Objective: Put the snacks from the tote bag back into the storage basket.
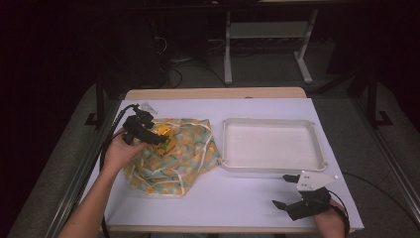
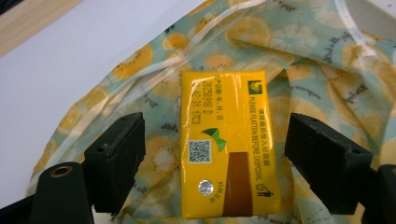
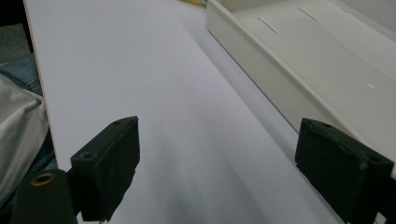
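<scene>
the left gripper [image 2: 215, 158] is hanging over a yellow drink box [image 2: 227, 142] with its jaws spread wide, one on each side of the box and not touching it. the box is lying flat on a see-through bag with a fruit print [image 1: 173, 156], on the left part of the white table [image 1: 233, 191]. the right gripper [image 1: 291, 191] is sitting low near the table's front edge, jaws wide apart and holding nothing, just beside the white tray [image 1: 272, 145]

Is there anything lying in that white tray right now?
No, the white tray is bare inside; the yellow drink carton lies on the fruit-print bag beside it.
</scene>
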Available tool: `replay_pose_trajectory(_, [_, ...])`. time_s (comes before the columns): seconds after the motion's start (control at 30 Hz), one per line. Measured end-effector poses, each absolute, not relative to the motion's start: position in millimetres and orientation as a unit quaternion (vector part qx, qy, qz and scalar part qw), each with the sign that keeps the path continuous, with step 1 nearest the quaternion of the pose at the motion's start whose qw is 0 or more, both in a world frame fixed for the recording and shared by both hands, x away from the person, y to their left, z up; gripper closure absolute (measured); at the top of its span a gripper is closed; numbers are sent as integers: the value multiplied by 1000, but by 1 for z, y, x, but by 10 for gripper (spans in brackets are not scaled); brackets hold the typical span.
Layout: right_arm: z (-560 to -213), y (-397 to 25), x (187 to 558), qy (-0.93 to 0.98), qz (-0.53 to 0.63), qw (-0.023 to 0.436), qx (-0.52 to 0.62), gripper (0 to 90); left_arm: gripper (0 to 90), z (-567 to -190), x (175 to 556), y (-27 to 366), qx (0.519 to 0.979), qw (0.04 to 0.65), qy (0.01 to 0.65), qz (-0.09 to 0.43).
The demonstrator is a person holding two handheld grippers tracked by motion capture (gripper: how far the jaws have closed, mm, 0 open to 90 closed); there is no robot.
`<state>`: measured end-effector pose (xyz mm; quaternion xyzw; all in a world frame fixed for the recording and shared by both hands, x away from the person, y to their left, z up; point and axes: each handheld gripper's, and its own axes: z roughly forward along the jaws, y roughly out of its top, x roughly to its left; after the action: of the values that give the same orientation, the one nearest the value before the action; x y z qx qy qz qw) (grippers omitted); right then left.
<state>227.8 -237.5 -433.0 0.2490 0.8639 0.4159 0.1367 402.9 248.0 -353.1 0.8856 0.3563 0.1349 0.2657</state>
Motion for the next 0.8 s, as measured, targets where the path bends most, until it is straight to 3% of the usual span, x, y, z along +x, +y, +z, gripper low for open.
replay_pose_trajectory(0.8, [-433, -238, 227, 864, 416, 136, 249, 134, 347, -363, 405, 245, 891, 242, 357, 140])
